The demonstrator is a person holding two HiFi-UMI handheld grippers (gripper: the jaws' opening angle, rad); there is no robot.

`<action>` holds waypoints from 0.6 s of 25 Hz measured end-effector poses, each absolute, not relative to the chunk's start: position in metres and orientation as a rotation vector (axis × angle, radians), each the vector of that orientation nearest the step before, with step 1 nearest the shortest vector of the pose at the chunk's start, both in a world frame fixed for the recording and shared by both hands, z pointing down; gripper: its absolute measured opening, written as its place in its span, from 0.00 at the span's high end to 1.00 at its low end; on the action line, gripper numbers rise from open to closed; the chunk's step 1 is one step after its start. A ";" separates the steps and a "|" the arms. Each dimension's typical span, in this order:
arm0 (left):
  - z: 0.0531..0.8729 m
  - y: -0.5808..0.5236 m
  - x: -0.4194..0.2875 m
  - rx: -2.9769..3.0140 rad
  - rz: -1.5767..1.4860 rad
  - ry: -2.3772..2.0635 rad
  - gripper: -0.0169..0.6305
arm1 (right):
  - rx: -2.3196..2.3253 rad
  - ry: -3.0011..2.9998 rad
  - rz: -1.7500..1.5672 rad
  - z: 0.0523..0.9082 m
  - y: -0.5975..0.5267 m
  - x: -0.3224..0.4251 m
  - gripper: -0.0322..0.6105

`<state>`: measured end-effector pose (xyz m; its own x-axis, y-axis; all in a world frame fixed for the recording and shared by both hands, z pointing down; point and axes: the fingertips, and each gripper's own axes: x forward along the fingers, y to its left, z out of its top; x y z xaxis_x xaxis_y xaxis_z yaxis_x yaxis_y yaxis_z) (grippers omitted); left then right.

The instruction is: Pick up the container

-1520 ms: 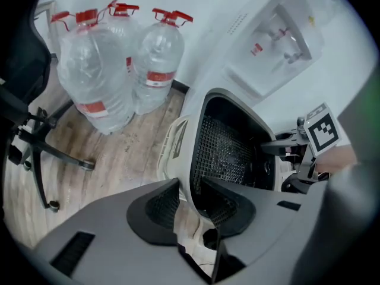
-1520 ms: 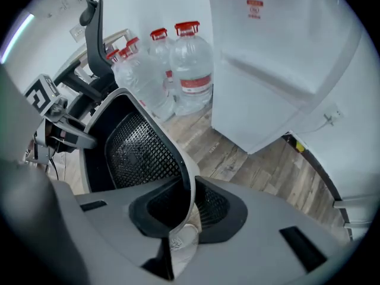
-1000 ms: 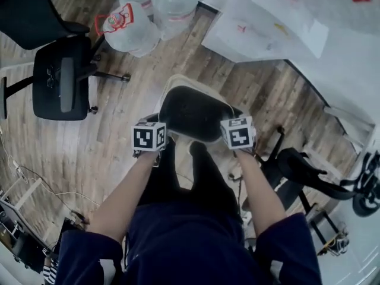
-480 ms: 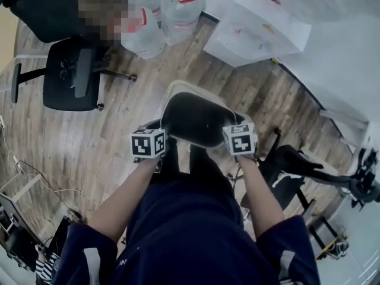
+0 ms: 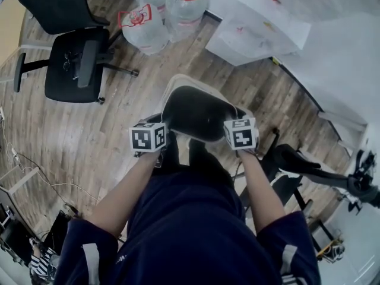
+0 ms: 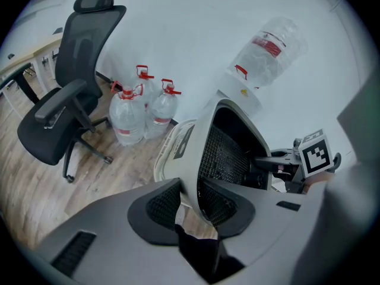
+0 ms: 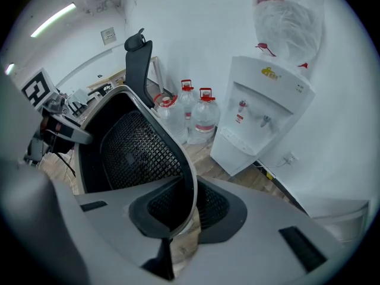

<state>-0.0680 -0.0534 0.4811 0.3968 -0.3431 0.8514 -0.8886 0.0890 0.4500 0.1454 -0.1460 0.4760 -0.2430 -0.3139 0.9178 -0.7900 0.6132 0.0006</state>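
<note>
The container [image 5: 196, 108], a white bin with a black mesh liner, hangs tilted above the wooden floor in front of the person's legs. My left gripper [image 5: 162, 125] is shut on its left rim and my right gripper [image 5: 230, 122] is shut on its right rim. In the left gripper view the white wall of the container [image 6: 202, 141] runs down between the pads of the left gripper [image 6: 191, 209]. The right gripper view looks into the mesh of the container [image 7: 136, 147], and the right gripper [image 7: 189, 218] pinches the thin rim.
A black office chair [image 5: 74, 64] stands at the upper left, with several large water bottles [image 5: 148, 22] beside it. A white water dispenser [image 7: 267, 111] stands against the wall. Another chair's black base [image 5: 309, 168] sits at the right. Cables [image 5: 24, 171] trail on the floor at the left.
Both grippers have come up a little with the container still clamped between them. The hold on each rim looks the same.
</note>
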 end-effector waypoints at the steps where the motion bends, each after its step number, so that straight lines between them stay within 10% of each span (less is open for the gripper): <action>1: 0.481 -0.053 -0.068 1.484 0.584 -1.160 0.78 | 0.887 -1.820 0.593 0.475 -0.145 0.144 0.85; 15: 0.486 -0.061 -0.059 1.486 0.566 -1.149 0.78 | 0.878 -1.804 0.638 0.481 -0.147 0.150 0.85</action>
